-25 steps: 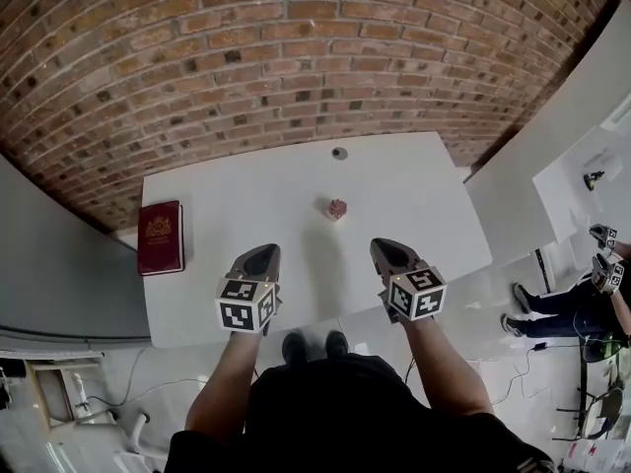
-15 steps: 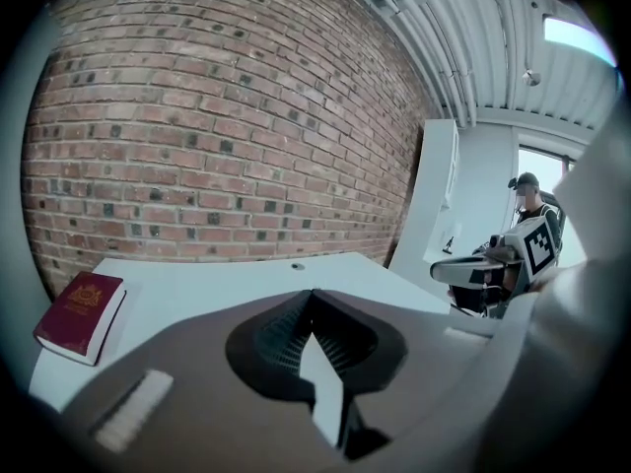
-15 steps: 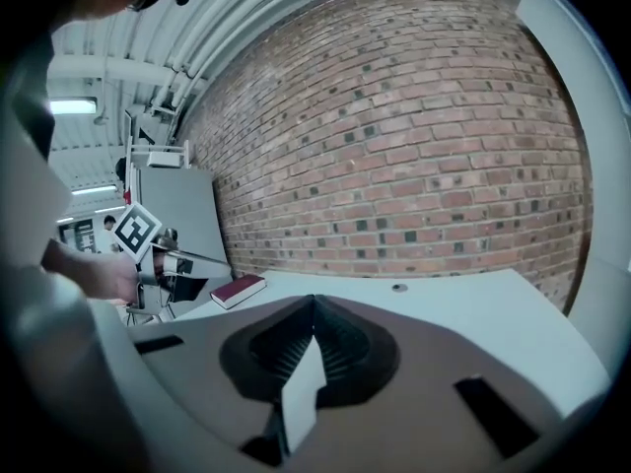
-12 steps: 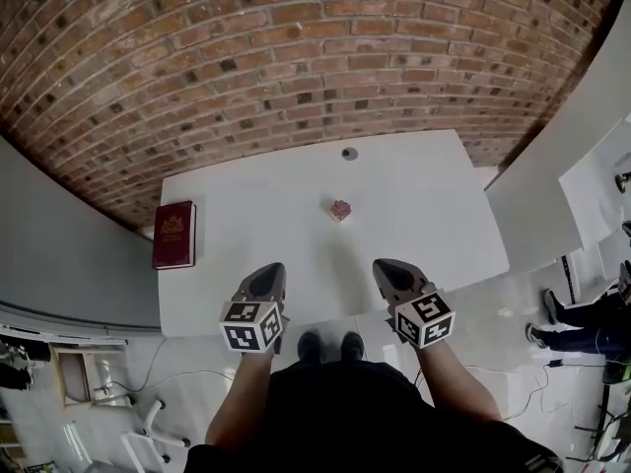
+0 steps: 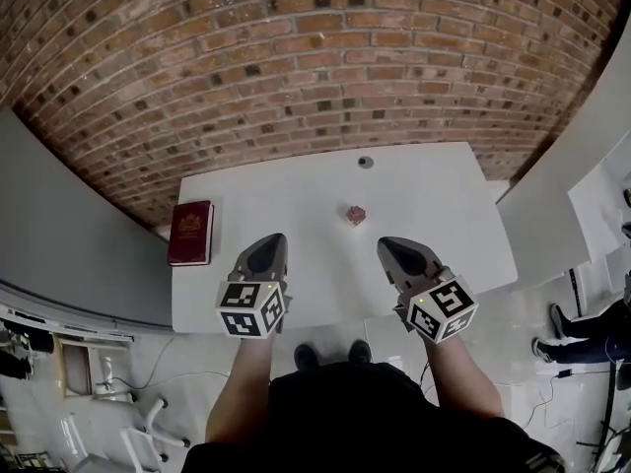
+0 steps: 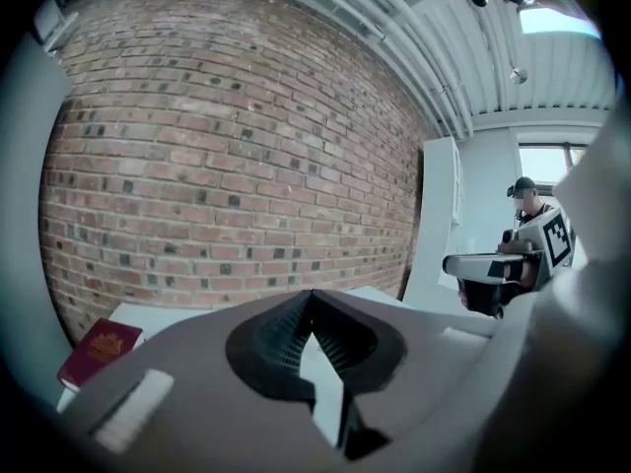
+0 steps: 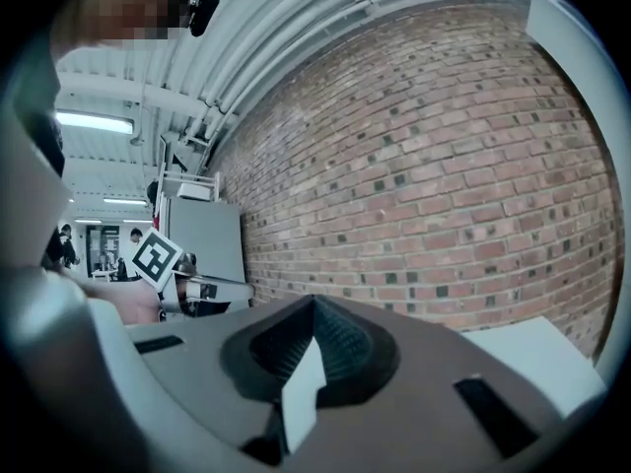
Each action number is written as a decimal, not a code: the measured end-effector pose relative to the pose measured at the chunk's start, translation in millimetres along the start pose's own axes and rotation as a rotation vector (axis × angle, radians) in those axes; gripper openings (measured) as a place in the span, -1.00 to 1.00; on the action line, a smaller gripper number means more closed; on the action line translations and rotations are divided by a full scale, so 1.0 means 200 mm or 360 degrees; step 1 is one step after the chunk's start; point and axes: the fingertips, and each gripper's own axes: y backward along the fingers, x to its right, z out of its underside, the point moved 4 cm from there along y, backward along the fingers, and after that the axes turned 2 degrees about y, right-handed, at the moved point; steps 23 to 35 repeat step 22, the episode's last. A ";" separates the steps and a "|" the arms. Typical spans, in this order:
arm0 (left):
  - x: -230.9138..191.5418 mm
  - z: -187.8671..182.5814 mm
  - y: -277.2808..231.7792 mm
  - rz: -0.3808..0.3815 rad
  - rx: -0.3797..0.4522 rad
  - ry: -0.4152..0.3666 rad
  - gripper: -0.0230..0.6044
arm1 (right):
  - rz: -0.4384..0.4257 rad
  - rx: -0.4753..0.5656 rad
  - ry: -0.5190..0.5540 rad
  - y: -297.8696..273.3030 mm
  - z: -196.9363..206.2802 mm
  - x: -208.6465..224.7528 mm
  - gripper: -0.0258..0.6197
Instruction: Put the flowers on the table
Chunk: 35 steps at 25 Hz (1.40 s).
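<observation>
The white tabletop (image 5: 434, 200) stood against a brick wall (image 5: 296, 57), seen steeply from above. The flowers (image 5: 356, 214), a small pinkish-red cluster, sat on it near the middle, apart from everything else. They lay ahead of both tools and between their lines, somewhat nearer the right one. A small dark round thing (image 5: 366, 162) lay further back, near the wall edge of the tabletop. A dark red book (image 5: 190, 233) lay flat at the left edge.

The left gripper (image 5: 268, 244) was held over the near part of the tabletop, pointing toward the wall, its marker cube (image 5: 251, 308) toward the person. In the left gripper view its fingers (image 6: 276, 338) were closed, the tips meeting with nothing between them. Only a sliver of white tabletop showed through the gap lower down.

The right gripper (image 5: 392, 247) was held beside it, well apart, also over the near part of the tabletop, with its own cube (image 5: 443, 308) behind. In the right gripper view its fingers (image 7: 345, 343) were likewise pressed together at the tips and empty.

Neither tool touched the flowers. The person's shoes (image 5: 306, 356) showed on the floor (image 5: 128, 382) below the near edge. Another person's legs (image 5: 592, 323) showed at the far right of the head view.
</observation>
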 end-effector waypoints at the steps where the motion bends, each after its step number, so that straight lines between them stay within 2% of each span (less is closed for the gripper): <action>1: -0.02 -0.05 0.01 0.0014 0.0024 -0.0021 -0.90 | -0.0004 0.0030 0.0024 -0.02 -0.06 -0.02 -0.88; 5: -0.09 -0.23 0.06 0.0044 0.0104 -0.0133 -0.90 | -0.0016 0.0130 0.0120 -0.11 -0.25 -0.09 -0.88; 10: -0.21 -0.32 0.13 -0.0016 0.0206 -0.0123 -0.90 | 0.0009 0.0144 0.0085 -0.18 -0.29 -0.10 -0.88; 17: -0.33 -0.18 0.15 -0.0039 0.0160 -0.0013 -0.90 | 0.0035 0.0072 0.0020 -0.19 -0.17 -0.13 -0.88; 22: -0.35 -0.13 0.15 -0.0022 0.0147 0.0092 -0.90 | 0.0007 0.0084 -0.0076 -0.18 -0.09 -0.12 -0.88; 35: -0.35 -0.13 0.15 -0.0022 0.0147 0.0092 -0.90 | 0.0007 0.0084 -0.0076 -0.18 -0.09 -0.12 -0.88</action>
